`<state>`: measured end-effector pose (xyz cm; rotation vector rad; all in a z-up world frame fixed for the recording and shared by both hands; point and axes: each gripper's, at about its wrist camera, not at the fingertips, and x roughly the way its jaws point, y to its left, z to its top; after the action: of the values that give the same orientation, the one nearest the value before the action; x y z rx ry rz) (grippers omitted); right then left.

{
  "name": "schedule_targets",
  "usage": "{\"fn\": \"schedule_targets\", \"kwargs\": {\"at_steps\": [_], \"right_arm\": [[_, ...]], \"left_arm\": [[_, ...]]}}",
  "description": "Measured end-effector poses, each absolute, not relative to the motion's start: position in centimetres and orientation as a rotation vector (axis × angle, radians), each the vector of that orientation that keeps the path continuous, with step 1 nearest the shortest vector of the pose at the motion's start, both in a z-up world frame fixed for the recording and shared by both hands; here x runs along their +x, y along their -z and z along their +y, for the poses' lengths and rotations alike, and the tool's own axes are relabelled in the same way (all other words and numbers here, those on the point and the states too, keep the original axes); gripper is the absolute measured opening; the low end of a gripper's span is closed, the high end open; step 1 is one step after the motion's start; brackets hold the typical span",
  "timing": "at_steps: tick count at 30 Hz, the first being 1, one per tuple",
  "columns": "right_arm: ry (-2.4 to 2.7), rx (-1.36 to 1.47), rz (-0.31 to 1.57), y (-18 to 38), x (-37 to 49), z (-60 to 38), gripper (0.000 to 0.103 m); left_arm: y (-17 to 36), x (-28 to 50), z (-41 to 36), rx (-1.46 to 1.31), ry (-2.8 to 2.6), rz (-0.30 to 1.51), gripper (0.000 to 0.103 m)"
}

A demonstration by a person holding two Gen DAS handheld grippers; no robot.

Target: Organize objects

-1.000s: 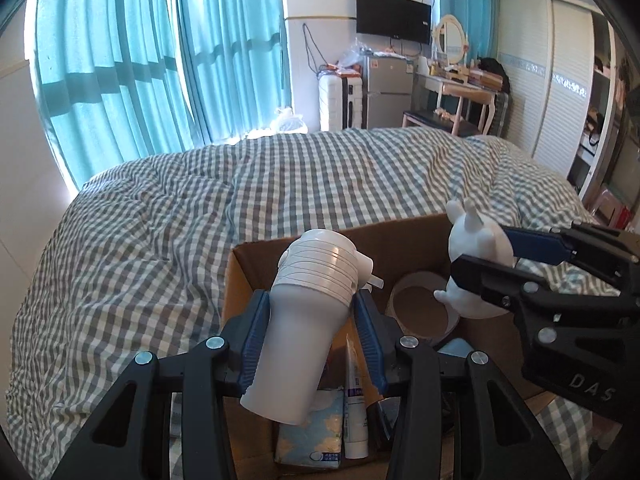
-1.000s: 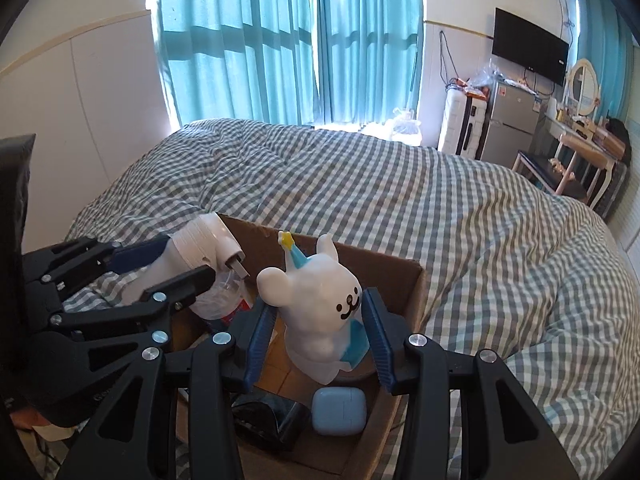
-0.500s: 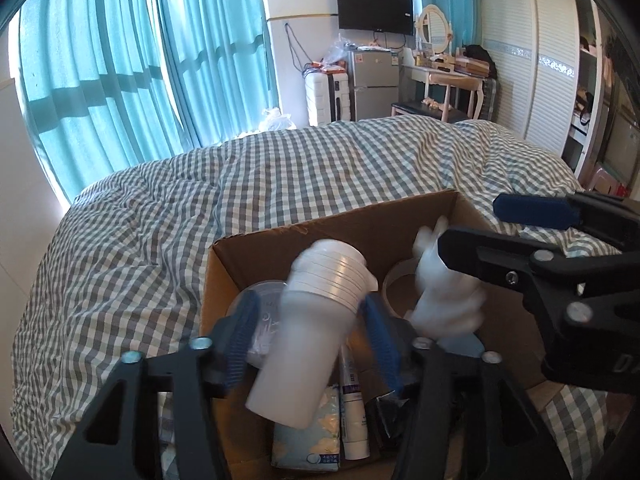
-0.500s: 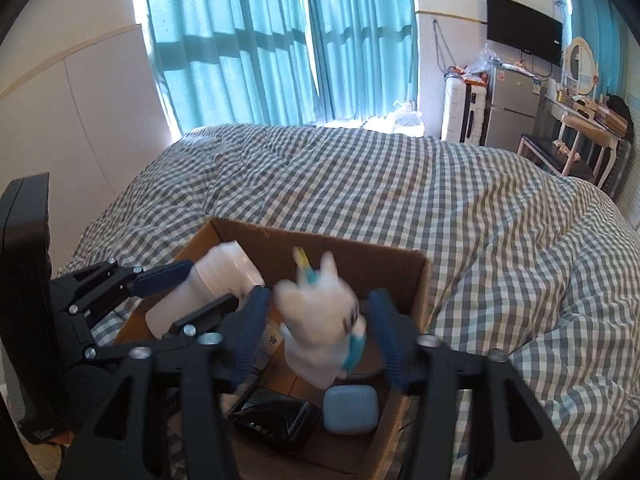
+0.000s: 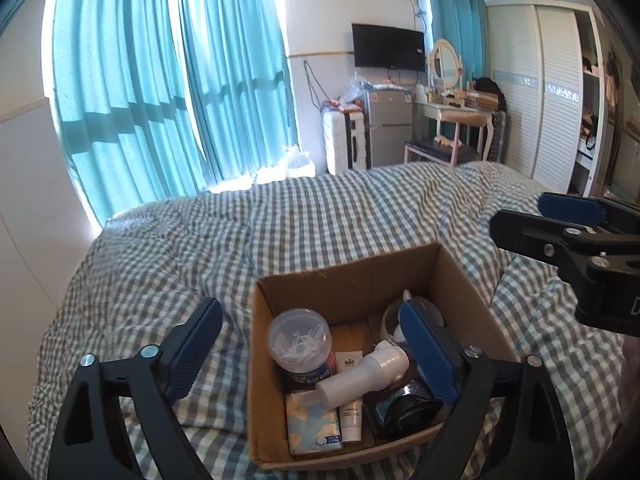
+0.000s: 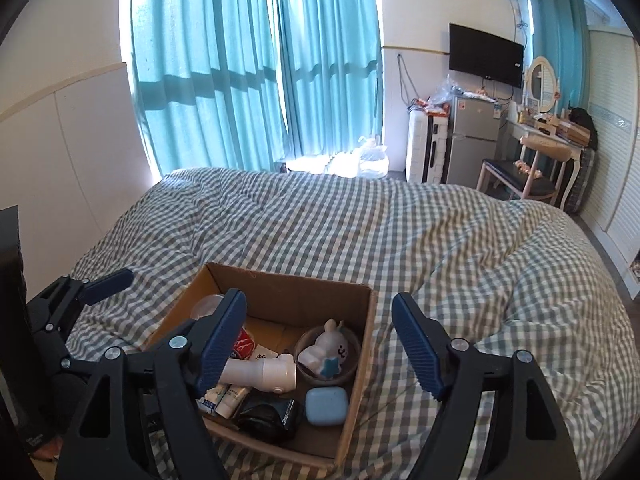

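An open cardboard box [image 5: 344, 280] sits on the checked bed; it also shows in the right wrist view [image 6: 280, 284]. A white spray bottle [image 5: 362, 374] lies on its side inside it, seen too in the right wrist view [image 6: 260, 374]. A white rabbit figure [image 6: 326, 350] rests in a clear round dish in the box. My left gripper [image 5: 316, 354] is open and empty above the box's left part. My right gripper [image 6: 320, 344] is open and empty above the box; in the left wrist view it [image 5: 560, 224] is at the right.
The box also holds a clear tub of picks [image 5: 300, 346], tubes [image 5: 350, 412], a tissue pack [image 5: 312, 422], a black object [image 6: 268, 416] and a blue case [image 6: 326, 406]. The checked duvet [image 6: 400, 240] surrounds it. A black object [image 6: 12, 320] stands at left.
Both grippers opened and rose away from the box. The spray bottle left the left gripper and the rabbit figure left the right; both now lie in the box.
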<state>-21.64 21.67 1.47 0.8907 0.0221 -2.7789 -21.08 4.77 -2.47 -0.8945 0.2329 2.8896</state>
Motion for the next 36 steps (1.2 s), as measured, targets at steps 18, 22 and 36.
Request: {"fn": "schedule_targets", "kwargs": {"at_steps": [18, 22, 36], "right_arm": [[2.963, 0.599, 0.001, -8.6, -7.7, 23.1, 0.101], [2.973, 0.582, 0.041, -7.1, -6.2, 22.4, 0.101], [3.048, 0.558, 0.083, -0.9, -3.4, 22.1, 0.101]], "left_arm": [[-5.7, -10.0, 2.0, -0.590, -3.056, 0.129, 0.103], [-5.0, -8.4, 1.2, -0.581, -3.066, 0.070, 0.103], [-0.5, -4.9, -1.0, -0.518, -3.122, -0.002, 0.103]]}}
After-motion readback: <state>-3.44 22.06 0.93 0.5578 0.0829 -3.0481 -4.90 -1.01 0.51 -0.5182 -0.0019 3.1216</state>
